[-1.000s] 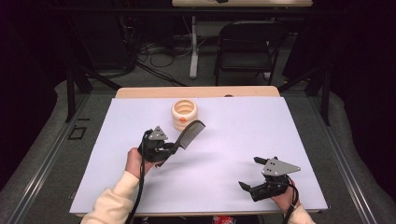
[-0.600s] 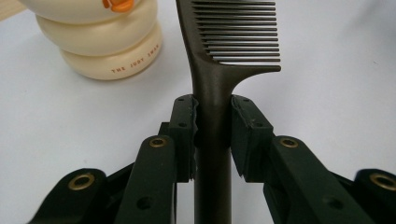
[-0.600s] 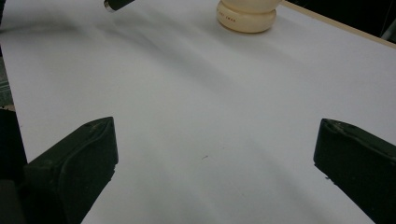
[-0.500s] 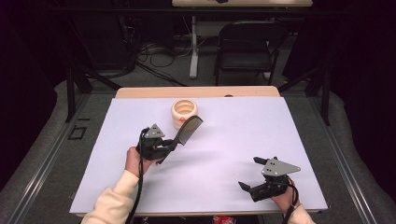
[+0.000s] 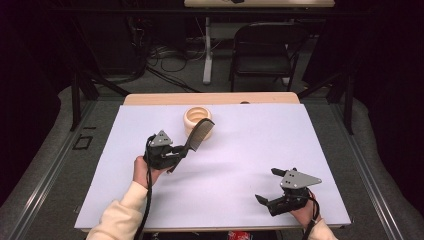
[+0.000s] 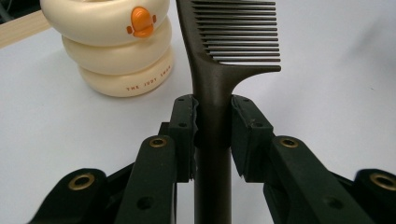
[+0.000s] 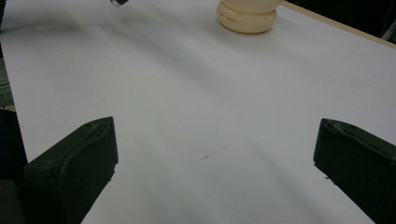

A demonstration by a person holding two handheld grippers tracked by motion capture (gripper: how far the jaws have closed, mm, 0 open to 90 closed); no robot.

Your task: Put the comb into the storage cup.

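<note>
The desk [image 5: 240, 165], under a white sheet, carries a cream ring-stacked holder [image 5: 196, 119] with an orange duck bill, standing near the far edge. The right hand-held gripper [image 5: 274, 187] rests near the front edge, jaws spread wide and empty. The left hand-held gripper [image 5: 176, 156] clamps the handle of a dark comb [image 6: 219, 84], teeth end raised just beside the holder. Judged light, rigid plastic, smooth and liable to pivot; best gripped at the solid handle, clear of the thin teeth.
</note>
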